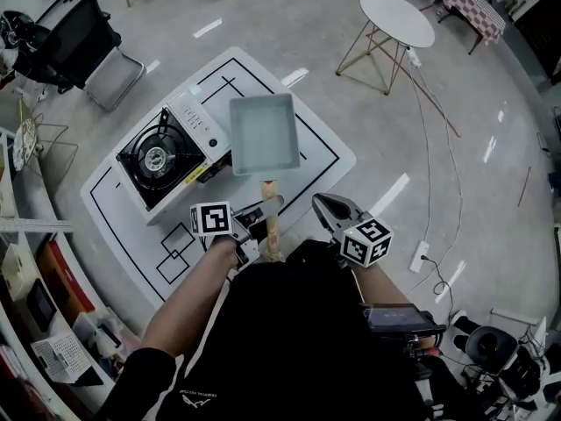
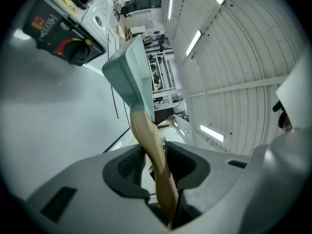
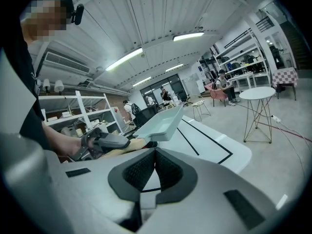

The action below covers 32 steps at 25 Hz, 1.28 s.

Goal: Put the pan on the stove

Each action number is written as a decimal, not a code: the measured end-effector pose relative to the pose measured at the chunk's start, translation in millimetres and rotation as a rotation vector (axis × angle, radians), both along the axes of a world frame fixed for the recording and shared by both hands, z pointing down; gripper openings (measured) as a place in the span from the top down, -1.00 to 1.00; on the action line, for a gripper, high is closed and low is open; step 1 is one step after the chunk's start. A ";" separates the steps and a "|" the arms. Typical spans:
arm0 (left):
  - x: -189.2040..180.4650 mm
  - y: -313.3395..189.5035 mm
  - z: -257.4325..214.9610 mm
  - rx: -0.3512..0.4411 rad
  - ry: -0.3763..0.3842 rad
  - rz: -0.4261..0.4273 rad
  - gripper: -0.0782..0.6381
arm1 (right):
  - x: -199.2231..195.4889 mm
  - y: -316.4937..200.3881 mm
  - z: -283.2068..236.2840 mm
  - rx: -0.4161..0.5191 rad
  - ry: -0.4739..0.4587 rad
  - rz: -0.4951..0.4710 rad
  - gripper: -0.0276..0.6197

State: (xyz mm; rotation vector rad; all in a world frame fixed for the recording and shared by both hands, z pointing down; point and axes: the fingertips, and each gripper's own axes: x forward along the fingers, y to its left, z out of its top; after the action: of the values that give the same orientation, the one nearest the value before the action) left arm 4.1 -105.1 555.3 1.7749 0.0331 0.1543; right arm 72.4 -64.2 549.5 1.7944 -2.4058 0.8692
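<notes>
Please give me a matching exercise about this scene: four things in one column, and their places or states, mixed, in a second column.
1 pan
2 stove
3 right gripper
4 round table

a empty, jaws together
b standing on the floor, apart
c held by its handle in the left gripper
d on the lined white table, burner bare

Pairs: 1c, 2d, 3a, 4b.

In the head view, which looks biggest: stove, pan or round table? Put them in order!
Largest: stove.
Then pan and round table, about alike; the pan is held nearer the camera, so unranked.
</notes>
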 end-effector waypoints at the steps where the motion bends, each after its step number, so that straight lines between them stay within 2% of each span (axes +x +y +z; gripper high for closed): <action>1: -2.2 -0.8 -1.9 0.004 0.003 -0.006 0.42 | -2.7 -1.4 -0.7 0.001 0.001 -0.008 0.84; 21: -34.1 -27.1 -28.5 0.053 0.013 -0.171 0.41 | -38.4 -39.8 -17.9 0.045 -0.005 -0.218 0.84; 23: -38.5 -31.0 -31.1 0.043 0.021 -0.196 0.41 | -41.8 -43.7 -18.9 0.052 -0.001 -0.243 0.84; 27: -45.1 -38.5 -46.1 -0.035 0.077 -0.261 0.41 | -47.0 -54.7 -22.6 0.064 0.012 -0.288 0.84; 32: -62.7 -50.5 -47.4 -0.009 0.051 -0.326 0.40 | -56.8 -67.9 -23.5 0.064 0.022 -0.347 0.84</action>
State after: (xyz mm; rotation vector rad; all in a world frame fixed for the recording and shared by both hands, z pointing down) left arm -58.5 -155.6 507.9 1.7497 -0.2175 -0.1260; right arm 15.6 -132.2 526.0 1.3294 -2.6426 0.7366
